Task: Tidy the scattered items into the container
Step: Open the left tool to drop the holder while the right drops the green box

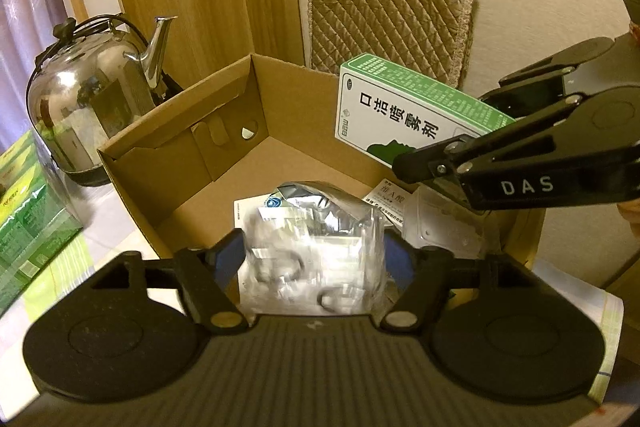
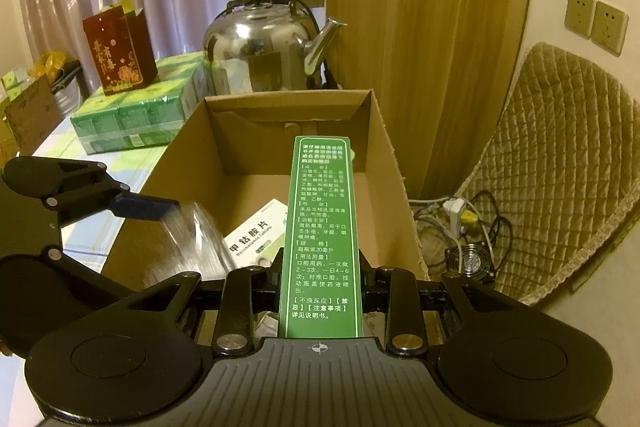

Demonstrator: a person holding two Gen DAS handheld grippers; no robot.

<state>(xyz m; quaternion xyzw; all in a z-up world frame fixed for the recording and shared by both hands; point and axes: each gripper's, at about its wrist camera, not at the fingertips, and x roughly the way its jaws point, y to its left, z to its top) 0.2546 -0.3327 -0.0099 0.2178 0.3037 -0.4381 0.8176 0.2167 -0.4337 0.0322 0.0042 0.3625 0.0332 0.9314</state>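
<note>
Cardboard box (image 1: pixel 224 131), one, sits open on the counter (image 2: pixel 96 163). Left gripper (image 1: pixel 314 259) clamps one clear crinkled packet (image 1: pixel 316 247) over it; right gripper (image 2: pixel 320 291) grips one green-and-white carton (image 2: pixel 322 227) above it.

Blurred beyond reading: the silvery clear packet (image 1: pixel 316 247) between the left claw (image 1: pixel 316 259) fingers, its contents and label lost. Hidden behind that packet: most of a white medicine box (image 2: pixel 256 235) in the cardboard box (image 1: pixel 224 131). Covered at its lower end by the right claw (image 2: pixel 320 291): the green spray box (image 2: pixel 322 227). Cut off at the left edge: green cartons (image 1: pixel 28 223) on the worktop (image 1: pixel 116 231). Too small to read: fine print on the spray box's side.
</note>
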